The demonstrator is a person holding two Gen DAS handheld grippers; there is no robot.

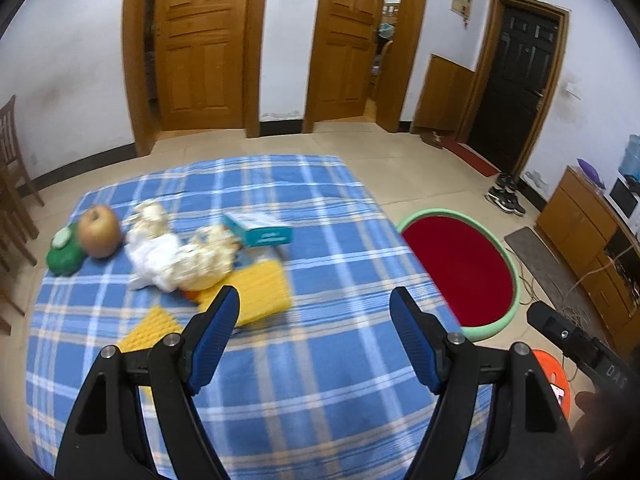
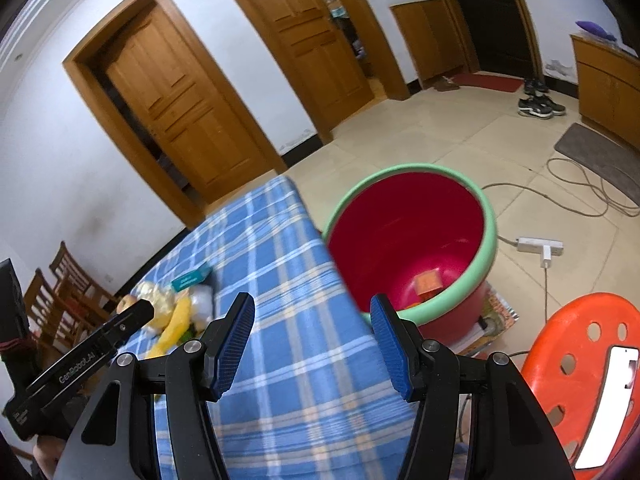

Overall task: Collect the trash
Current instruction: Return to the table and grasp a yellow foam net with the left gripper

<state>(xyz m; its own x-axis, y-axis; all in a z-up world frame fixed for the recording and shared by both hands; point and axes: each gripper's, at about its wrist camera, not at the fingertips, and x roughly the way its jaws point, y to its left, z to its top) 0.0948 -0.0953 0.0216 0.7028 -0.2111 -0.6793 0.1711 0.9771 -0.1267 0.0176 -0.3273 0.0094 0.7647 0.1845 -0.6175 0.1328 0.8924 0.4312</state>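
On the blue plaid tablecloth (image 1: pixel 304 360) lies a pile: crumpled white paper (image 1: pixel 180 252), a teal carton (image 1: pixel 260 230), yellow textured pieces (image 1: pixel 260 290), an apple (image 1: pixel 99 232) and a green lidded object (image 1: pixel 64 252). My left gripper (image 1: pixel 314 304) hovers open above the cloth, short of the pile, nothing between its blue pads. A red bin with a green rim (image 2: pixel 408 240) stands on the floor beside the table, an orange scrap (image 2: pixel 428 282) lying in its bottom. My right gripper (image 2: pixel 312 316) is open and empty over the table edge near the bin. The pile (image 2: pixel 176 304) sits far left in the right wrist view.
An orange plastic stool (image 2: pixel 576 364) with a phone on it stands at the right. Cables and a power strip (image 2: pixel 538 246) lie on the tiled floor. Wooden chairs (image 2: pixel 60 288) stand left of the table. Shoes (image 1: pixel 506 196) and a cabinet (image 1: pixel 592 240) are near the dark door.
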